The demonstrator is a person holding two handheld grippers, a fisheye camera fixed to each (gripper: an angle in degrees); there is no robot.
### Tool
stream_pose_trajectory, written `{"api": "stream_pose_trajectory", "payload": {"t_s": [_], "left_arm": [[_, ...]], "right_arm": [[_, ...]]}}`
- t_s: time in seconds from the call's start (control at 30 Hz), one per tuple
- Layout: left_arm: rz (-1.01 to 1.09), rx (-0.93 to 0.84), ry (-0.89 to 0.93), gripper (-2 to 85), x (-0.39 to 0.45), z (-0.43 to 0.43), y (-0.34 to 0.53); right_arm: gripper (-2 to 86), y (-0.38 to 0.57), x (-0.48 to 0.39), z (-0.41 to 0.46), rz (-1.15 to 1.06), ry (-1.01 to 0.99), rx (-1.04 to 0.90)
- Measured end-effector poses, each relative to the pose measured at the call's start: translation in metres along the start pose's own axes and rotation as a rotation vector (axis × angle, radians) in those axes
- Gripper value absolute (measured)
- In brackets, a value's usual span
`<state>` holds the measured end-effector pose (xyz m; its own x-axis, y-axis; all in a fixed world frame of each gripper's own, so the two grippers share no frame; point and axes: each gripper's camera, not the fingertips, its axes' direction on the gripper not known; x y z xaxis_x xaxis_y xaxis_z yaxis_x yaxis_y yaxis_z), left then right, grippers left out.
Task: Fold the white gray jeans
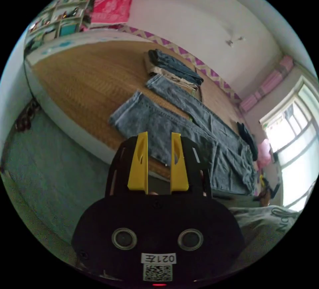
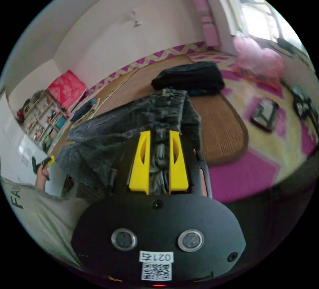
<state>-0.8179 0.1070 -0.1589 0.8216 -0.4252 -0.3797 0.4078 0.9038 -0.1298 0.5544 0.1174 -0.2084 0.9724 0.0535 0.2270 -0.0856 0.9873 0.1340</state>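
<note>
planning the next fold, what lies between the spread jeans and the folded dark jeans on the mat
In the left gripper view, folded beige trousers lie there, under the folded dark jeans and touching the spread jeans.

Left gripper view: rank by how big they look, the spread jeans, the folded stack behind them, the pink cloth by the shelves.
1. Spread jeans, largest by far, though nearest the camera.
2 and 3. Folded stack and pink cloth look about alike; the cloth lies farther off, so I won't rank them.
</note>
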Motion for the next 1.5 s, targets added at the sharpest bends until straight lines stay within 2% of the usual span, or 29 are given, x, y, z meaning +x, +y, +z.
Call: {"api": "stream_pose_trajectory", "payload": {"t_s": [0.07,0.2,0.43,0.6,0.97,1.23,1.33,1.5], "left_arm": [[-0.079,0.023,0.000,10.8,-0.020,-0.002,0.008],[-0.216,0.049,0.124,11.1,-0.055,0.002,0.014],[-0.332,0.101,0.176,8.8,-0.087,-0.001,0.012],[-0.402,0.074,0.248,2.0,-0.109,0.002,0.008],[-0.476,0.113,0.265,-0.9,-0.108,0.011,0.001],[-0.454,0.117,0.257,-1.0,-0.086,0.026,-0.011],[-0.392,0.104,0.247,-1.0,-0.066,0.026,-0.025],[-0.130,0.071,0.203,-1.0,0.008,0.015,-0.091]], "right_arm": [[9.2,0.021,0.031,-0.018,0.125,-0.001,0.027],[9.5,0.052,0.087,-0.041,0.318,-0.102,0.062],[10.2,0.090,0.136,-0.042,0.485,-0.228,0.054],[10.0,0.116,0.162,-0.034,0.584,-0.310,0.056],[10.2,0.128,0.164,-0.011,0.639,-0.432,0.032],[5.6,0.117,0.155,0.005,0.661,-0.428,0.020],[4.9,0.100,0.144,-0.001,0.615,-0.496,0.050],[4.1,0.016,0.096,-0.008,0.400,-0.595,0.094]]}}
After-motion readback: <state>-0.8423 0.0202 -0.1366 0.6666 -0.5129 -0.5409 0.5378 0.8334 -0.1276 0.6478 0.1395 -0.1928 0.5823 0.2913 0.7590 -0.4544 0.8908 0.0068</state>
